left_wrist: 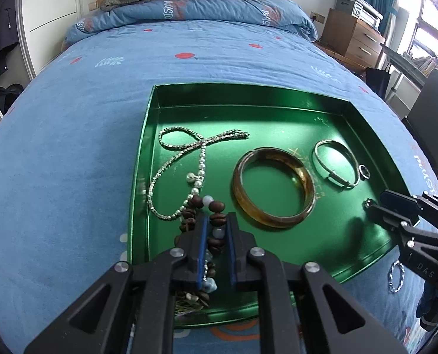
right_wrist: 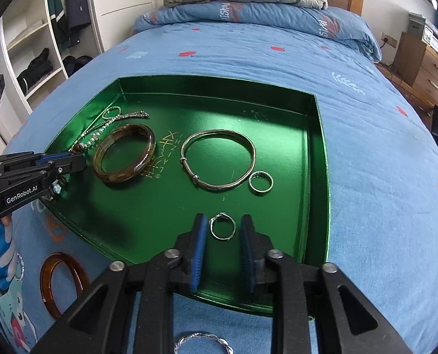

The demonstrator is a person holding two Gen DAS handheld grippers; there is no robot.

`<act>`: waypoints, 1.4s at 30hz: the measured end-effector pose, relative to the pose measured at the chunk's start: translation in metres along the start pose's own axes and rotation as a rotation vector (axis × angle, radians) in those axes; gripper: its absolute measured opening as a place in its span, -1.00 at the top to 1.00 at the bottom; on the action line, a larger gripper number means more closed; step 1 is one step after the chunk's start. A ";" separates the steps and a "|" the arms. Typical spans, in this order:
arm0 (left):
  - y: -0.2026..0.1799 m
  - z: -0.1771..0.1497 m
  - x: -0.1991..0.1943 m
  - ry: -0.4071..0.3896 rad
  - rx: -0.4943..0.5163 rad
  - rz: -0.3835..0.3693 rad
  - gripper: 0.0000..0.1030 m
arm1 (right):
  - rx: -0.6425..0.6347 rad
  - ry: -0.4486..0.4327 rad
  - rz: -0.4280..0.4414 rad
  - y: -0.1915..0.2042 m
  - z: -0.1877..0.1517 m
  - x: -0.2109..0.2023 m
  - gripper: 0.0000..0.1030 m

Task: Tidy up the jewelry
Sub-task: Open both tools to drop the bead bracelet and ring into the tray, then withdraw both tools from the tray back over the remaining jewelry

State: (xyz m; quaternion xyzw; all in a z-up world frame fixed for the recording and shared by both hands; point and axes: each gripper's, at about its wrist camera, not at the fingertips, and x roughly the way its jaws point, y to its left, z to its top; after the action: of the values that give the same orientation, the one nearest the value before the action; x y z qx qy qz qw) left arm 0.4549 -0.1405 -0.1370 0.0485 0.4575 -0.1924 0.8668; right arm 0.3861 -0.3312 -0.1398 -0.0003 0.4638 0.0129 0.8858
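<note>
In the glossy green metal tray [left_wrist: 278,109] on the bed, the left tool [left_wrist: 217,221] pinches a strand of brown wooden beads [left_wrist: 217,219] running lengthwise toward the camera; the right tool [right_wrist: 223,230], spread, flanks a small silver ring [right_wrist: 222,226] lying flat at lower centre

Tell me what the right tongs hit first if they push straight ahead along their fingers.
Likely the small stone-set ring lying on the green tray, between the open right tongs. Beyond it, the plain ring and silver bangle; depth is uncertain.
</note>
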 end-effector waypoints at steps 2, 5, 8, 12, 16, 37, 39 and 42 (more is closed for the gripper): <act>-0.003 0.001 -0.005 -0.009 0.007 -0.014 0.66 | -0.014 -0.001 -0.013 0.003 0.001 -0.005 0.19; -0.009 0.003 -0.015 -0.024 0.020 -0.024 0.55 | -0.031 -0.009 -0.028 0.006 0.001 -0.014 0.09; -0.012 0.004 -0.027 -0.044 0.021 -0.030 0.47 | -0.031 -0.027 -0.037 0.008 0.002 -0.026 0.02; -0.009 0.006 -0.044 -0.066 0.006 -0.026 0.38 | -0.036 -0.047 -0.053 0.011 0.005 -0.042 -0.02; -0.004 0.008 -0.061 -0.084 -0.006 -0.021 0.36 | -0.029 -0.069 -0.066 0.015 0.008 -0.058 -0.02; -0.001 -0.050 -0.201 -0.228 -0.072 0.023 0.36 | 0.031 -0.264 -0.040 0.031 -0.036 -0.209 -0.03; 0.001 -0.061 -0.208 -0.228 -0.077 0.030 0.36 | 0.023 -0.273 -0.037 0.035 -0.045 -0.222 -0.03; 0.004 -0.078 -0.220 -0.229 -0.087 0.040 0.36 | 0.008 -0.289 -0.035 0.044 -0.058 -0.240 -0.03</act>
State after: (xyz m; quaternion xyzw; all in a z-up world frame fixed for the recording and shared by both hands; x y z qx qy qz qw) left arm 0.2849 -0.0529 -0.0039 -0.0022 0.3625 -0.1593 0.9183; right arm 0.2006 -0.2938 0.0244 -0.0028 0.3316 -0.0045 0.9434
